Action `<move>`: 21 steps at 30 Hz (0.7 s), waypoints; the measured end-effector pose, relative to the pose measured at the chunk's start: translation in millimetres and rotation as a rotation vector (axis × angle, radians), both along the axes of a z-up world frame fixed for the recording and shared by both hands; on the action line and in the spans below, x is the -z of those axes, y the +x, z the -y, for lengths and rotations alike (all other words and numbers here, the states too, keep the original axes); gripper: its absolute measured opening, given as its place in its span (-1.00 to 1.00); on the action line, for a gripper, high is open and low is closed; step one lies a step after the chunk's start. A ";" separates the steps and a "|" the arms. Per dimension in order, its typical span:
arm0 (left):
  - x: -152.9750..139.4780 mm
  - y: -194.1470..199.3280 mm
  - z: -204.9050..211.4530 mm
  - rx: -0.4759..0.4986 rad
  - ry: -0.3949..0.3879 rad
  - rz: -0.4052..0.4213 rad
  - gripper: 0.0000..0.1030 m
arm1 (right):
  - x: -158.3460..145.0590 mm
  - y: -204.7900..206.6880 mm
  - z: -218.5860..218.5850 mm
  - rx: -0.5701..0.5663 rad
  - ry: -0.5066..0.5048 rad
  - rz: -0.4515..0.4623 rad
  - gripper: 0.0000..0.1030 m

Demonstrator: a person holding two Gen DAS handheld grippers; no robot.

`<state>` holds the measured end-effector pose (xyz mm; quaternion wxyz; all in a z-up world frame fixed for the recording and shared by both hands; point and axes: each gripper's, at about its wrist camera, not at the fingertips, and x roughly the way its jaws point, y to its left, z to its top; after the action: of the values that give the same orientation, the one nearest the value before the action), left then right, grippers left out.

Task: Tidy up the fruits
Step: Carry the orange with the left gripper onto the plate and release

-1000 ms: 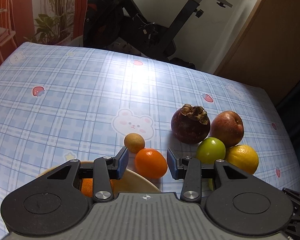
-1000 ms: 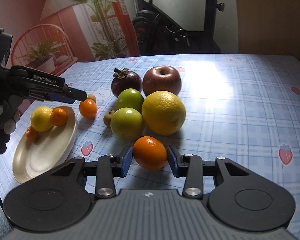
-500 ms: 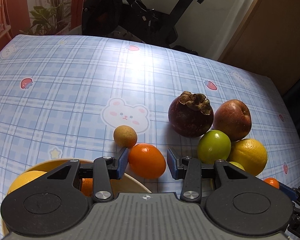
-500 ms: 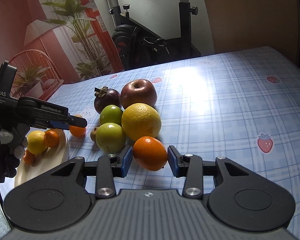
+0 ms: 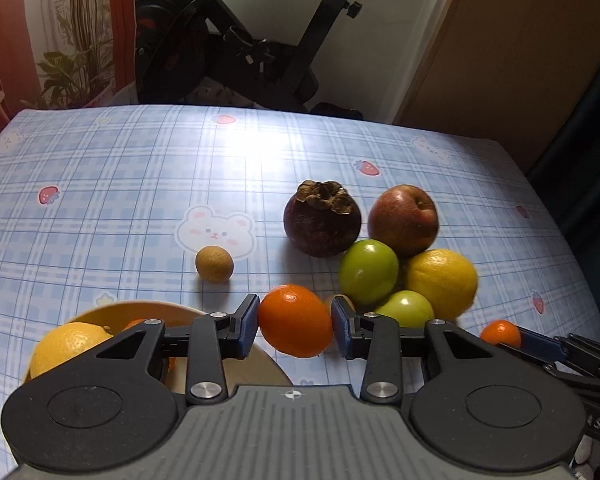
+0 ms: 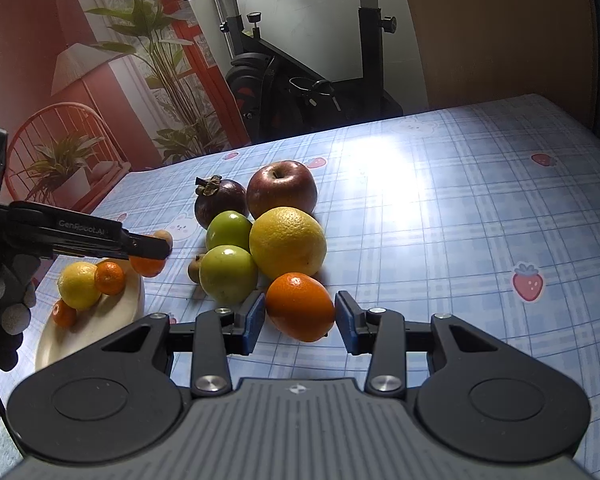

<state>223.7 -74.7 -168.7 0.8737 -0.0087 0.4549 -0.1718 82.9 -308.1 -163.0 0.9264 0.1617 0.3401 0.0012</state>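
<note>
An exercise bike [image 5: 260,52] stands against the wall behind a table covered in a blue checked cloth [image 5: 120,184] printed with strawberries and bears. In the left wrist view, the left gripper [image 5: 295,322] has both blue pads pressed against a small orange [image 5: 295,320], clenched on it and, by the look of it, holding it off the cloth just beside the rim of the cream plate [image 5: 236,368], most likely to add it to the citrus there. A lemon [image 5: 66,346] already lies on that plate. Beyond the plate sit a small brown fruit [image 5: 214,263], a mangosteen [image 5: 322,220], a red apple [image 5: 403,219], two green fruits [image 5: 368,272] and a large yellow citrus [image 5: 442,282], bunched together and touching. In the right wrist view, the right gripper [image 6: 300,318] brackets a second orange [image 6: 300,306] on the near side of the pile from the plate; the pads meet its sides, so I judge it gripped, though whether it is lifted I cannot tell. The plate [image 6: 112,320] shows the lemon plus two little tangerines [image 6: 109,278], which suggests sorting citrus away from the other fruit.
</note>
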 end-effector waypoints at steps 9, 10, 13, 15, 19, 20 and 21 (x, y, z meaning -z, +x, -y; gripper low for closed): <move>-12.5 -75.5 -68.8 -0.087 0.016 0.029 -0.20 | -15.6 37.1 -56.5 -0.226 -0.065 0.031 -0.20; -10.1 -78.9 -76.8 -0.109 0.013 0.020 -0.20 | -16.5 43.7 -69.0 -0.269 -0.082 0.033 -0.20; -1.5 -84.7 -97.8 -0.174 0.014 -0.003 -0.20 | -15.5 59.8 -102.9 -0.396 -0.133 0.032 -0.20; 3.6 -85.7 -106.7 -0.200 0.028 -0.001 -0.20 | -11.0 70.8 -125.0 -0.466 -0.168 0.021 -0.20; 12.3 -80.3 -119.7 -0.233 0.047 -0.024 -0.20 | 2.2 88.9 -157.2 -0.532 -0.197 -0.008 -0.20; 14.1 -79.8 -121.5 -0.228 0.050 -0.028 -0.20 | 5.9 92.3 -163.0 -0.537 -0.206 -0.014 -0.20; 16.9 -80.2 -122.4 -0.225 0.059 -0.027 -0.20 | 9.0 94.8 -166.9 -0.542 -0.212 -0.021 -0.20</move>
<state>143.6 47.8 -185.7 0.8812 -0.0363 0.4675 -0.0594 177.7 -141.2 -172.0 0.9005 -0.0326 0.3786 0.2115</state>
